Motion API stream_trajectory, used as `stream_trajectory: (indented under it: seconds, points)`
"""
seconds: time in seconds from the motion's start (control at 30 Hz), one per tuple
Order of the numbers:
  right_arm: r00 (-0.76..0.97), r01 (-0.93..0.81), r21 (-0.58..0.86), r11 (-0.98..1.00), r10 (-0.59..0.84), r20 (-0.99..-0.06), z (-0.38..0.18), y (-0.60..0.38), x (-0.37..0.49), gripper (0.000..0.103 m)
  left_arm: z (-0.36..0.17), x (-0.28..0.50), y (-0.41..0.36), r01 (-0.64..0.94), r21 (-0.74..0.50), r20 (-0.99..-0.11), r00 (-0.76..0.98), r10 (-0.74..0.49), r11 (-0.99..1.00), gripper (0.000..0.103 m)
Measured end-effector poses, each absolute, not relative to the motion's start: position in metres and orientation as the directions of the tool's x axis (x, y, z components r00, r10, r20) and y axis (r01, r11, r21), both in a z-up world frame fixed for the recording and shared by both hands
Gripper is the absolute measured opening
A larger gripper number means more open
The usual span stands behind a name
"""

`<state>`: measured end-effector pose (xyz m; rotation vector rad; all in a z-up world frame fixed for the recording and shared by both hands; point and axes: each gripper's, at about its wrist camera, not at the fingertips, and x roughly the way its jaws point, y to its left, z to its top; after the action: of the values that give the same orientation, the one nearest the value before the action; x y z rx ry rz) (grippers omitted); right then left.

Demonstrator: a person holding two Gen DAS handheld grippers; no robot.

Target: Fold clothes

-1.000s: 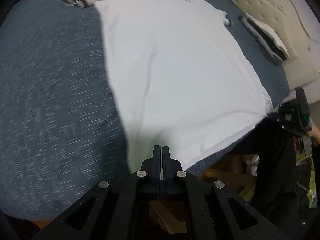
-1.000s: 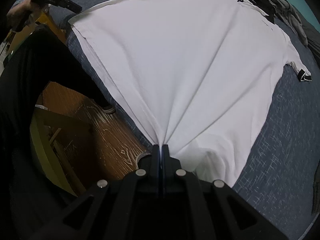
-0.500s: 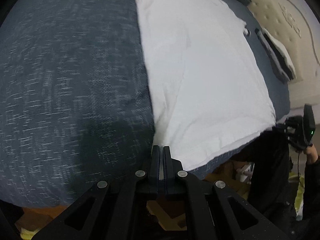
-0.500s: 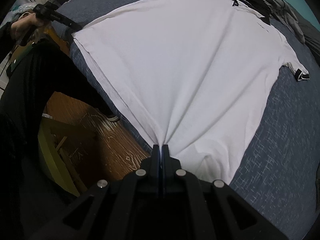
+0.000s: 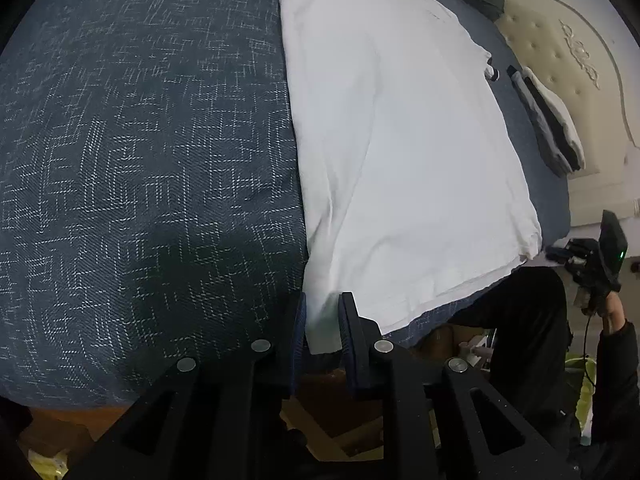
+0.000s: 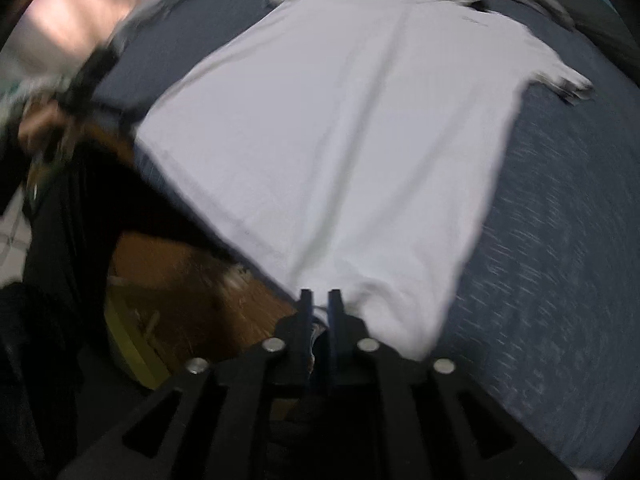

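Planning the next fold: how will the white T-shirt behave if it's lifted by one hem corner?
The white T-shirt is probably floppy: it lies flat on the bed cover with soft creases, so it would drape and hang. It looks thin, likely light. The hem bunches between the opening left tongs, so it may slip from a loose pinch.

The room is dim. The left wrist picture is sharp, and a soft dark shadow lies on the blue bed cover (image 5: pixel 132 160). The white shirt (image 5: pixel 400 140) is the brightest thing. The right wrist picture is smeared with blur. Both pictures bend round at the edges, and the corners are black.
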<state>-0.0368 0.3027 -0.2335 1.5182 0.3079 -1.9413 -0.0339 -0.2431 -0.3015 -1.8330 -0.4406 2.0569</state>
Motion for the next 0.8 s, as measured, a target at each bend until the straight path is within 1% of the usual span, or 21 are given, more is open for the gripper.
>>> stream_trajectory:
  seconds: [0.03, 0.1, 0.2, 0.27, 0.3, 0.37, 0.47, 0.53, 0.57, 0.6, 0.63, 0.67, 0.8]
  points:
    - [-0.139, 0.575, 0.205, -0.792, -0.341, -0.930, -0.232, 0.314, -0.042, 0.026, -0.301, -0.033, -0.241, -0.055, -0.451, -0.885, -0.102, 0.455, -0.891, 0.018]
    - [-0.166, 0.477, 0.215, -0.852, -0.328, -0.930, -0.233, 0.340, -0.052, 0.026, -0.299, -0.030, -0.240, -0.058, -0.451, -0.885, -0.103, 0.455, -0.890, 0.020]
    - [-0.151, 0.341, 0.281, -0.897, -0.348, -0.925, -0.245, 0.369, -0.061, 0.026, -0.301, -0.029, -0.239, -0.054, -0.457, -0.883, -0.097, 0.460, -0.888, 0.028]
    - [-0.138, 0.293, 0.313, -0.903, -0.364, -0.921, -0.252, 0.377, -0.064, 0.029, -0.302, -0.029, -0.238, -0.053, -0.458, -0.883, -0.089, 0.461, -0.888, 0.030]
    - [-0.132, 0.276, 0.326, -0.904, -0.372, -0.919, -0.256, 0.379, -0.064, 0.032, -0.303, -0.029, -0.237, -0.055, -0.455, -0.884, -0.088, 0.459, -0.889, 0.030]
    - [-0.119, 0.260, 0.342, -0.903, -0.381, -0.917, -0.263, 0.379, -0.065, 0.033, -0.303, -0.030, -0.233, -0.060, -0.449, -0.887, -0.088, 0.452, -0.892, 0.030]
    - [-0.092, 0.255, 0.347, -0.903, -0.380, -0.921, -0.272, 0.371, -0.066, 0.033, -0.303, -0.030, -0.228, -0.071, -0.438, -0.892, -0.090, 0.443, -0.896, 0.028]
    - [-0.076, 0.251, 0.344, -0.905, -0.372, -0.925, -0.278, 0.367, -0.066, 0.033, -0.302, -0.030, -0.226, -0.084, -0.430, -0.895, -0.092, 0.437, -0.899, 0.010]
    - [-0.074, 0.246, 0.348, -0.905, -0.375, -0.924, -0.281, 0.366, -0.067, 0.033, -0.300, -0.029, -0.225, -0.092, -0.425, -0.896, -0.098, 0.433, -0.901, 0.010]
    - [-0.076, 0.243, 0.355, -0.903, -0.382, -0.921, -0.281, 0.366, -0.067, 0.028, -0.298, -0.028, -0.224, -0.099, -0.417, -0.898, -0.106, 0.426, -0.904, 0.009]
    - [-0.082, 0.244, 0.361, -0.900, -0.390, -0.917, -0.280, 0.366, -0.067, 0.011, -0.294, -0.028, -0.223, -0.109, -0.405, -0.902, -0.117, 0.416, -0.908, 0.008]
    - [-0.093, 0.248, 0.360, -0.899, -0.392, -0.915, -0.276, 0.366, -0.066, 0.005, -0.289, -0.027, -0.223, -0.119, -0.391, -0.905, -0.129, 0.405, -0.913, 0.007]
    - [-0.162, 0.270, 0.331, -0.904, -0.382, -0.910, -0.247, 0.375, -0.064, 0.002, -0.258, -0.019, -0.223, -0.153, -0.396, -0.889, -0.182, 0.420, -0.905, 0.006]
